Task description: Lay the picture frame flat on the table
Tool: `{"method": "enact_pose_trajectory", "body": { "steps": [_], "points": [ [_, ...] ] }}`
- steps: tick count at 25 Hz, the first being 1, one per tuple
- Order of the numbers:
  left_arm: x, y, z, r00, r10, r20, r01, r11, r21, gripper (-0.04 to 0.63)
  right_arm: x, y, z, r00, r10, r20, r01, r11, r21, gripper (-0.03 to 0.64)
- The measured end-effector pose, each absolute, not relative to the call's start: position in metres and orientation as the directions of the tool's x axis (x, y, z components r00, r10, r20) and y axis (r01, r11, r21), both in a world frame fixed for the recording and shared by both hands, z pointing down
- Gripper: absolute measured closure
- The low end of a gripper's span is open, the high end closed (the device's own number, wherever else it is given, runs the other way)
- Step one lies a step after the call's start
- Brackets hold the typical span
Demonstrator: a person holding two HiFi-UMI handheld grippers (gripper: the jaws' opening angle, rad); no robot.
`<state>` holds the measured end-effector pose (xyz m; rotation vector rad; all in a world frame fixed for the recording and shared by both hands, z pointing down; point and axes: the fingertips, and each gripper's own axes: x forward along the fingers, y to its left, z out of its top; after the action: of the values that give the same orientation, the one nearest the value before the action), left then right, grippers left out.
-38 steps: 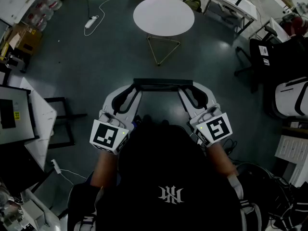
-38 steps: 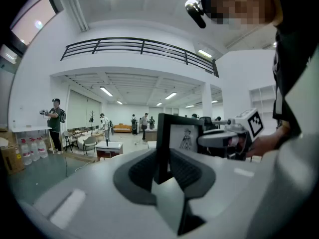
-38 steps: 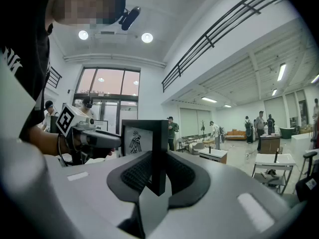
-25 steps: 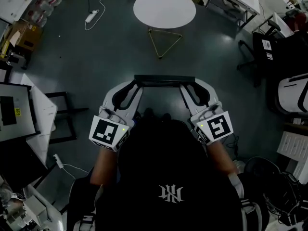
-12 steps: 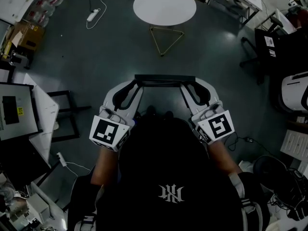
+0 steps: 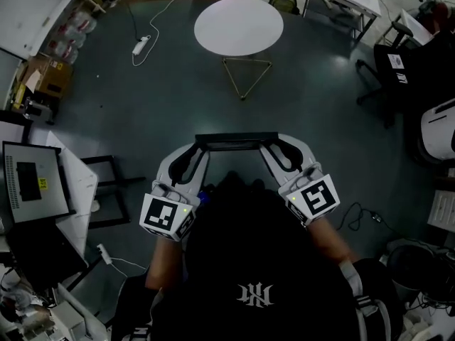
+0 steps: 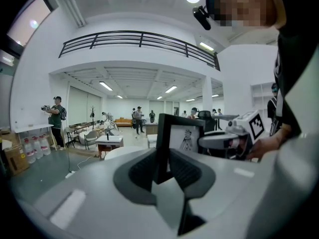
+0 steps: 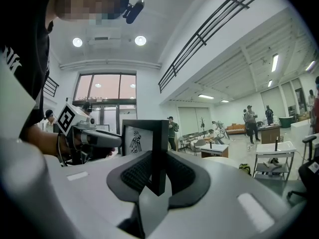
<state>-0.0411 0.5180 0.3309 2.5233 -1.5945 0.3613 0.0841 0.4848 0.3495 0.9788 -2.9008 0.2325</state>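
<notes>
- Grey-shelled left gripper (image 6: pixel 201 143) is clamped on the left upright edge of the picture frame (image 6: pixel 237 141). In the left gripper view the black moulding stands straight up between the ribbed pads (image 7: pixel 141 169). This hold is the same as a second ago.
- Black picture frame hangs in the air just in front of the person's chest. It is upright and shows edge-on from above, with its printed figure facing the person. It now sits a little lower in the head view than in the earlier pictures, but its pose between the two grippers has not altered.
- White round bench (image 6: pixel 238 25) lies ahead across the dark floor, well apart from the frame, about as far off as before. By my reading this is the carry; tipping the frame flat has not started.
- Right gripper (image 6: pixel 268 145) is likewise clenched on the frame's right edge, unchanged.
</notes>
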Motion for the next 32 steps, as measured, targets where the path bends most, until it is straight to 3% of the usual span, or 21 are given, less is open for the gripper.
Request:
{"method": "enact_pose_trajectory", "body": {
  "steps": [15, 32],
  "points": [
    [0.023, 0.494, 0.321, 0.559, -0.789, 0.254, -0.809, -0.586, -0.042, 0.518, 0.151, 0.481, 0.342, -0.698, -0.711, 0.084, -0.716, 0.689, -0.109, 0.534],
    [0.040, 0.441, 0.323, 0.590, -0.771, 0.240, -0.794, -0.608, -0.005, 0.518, 0.171, 0.431, 0.336, -0.679, -0.725, 0.119, -0.734, 0.674, -0.086, 0.534]
  ]
}}
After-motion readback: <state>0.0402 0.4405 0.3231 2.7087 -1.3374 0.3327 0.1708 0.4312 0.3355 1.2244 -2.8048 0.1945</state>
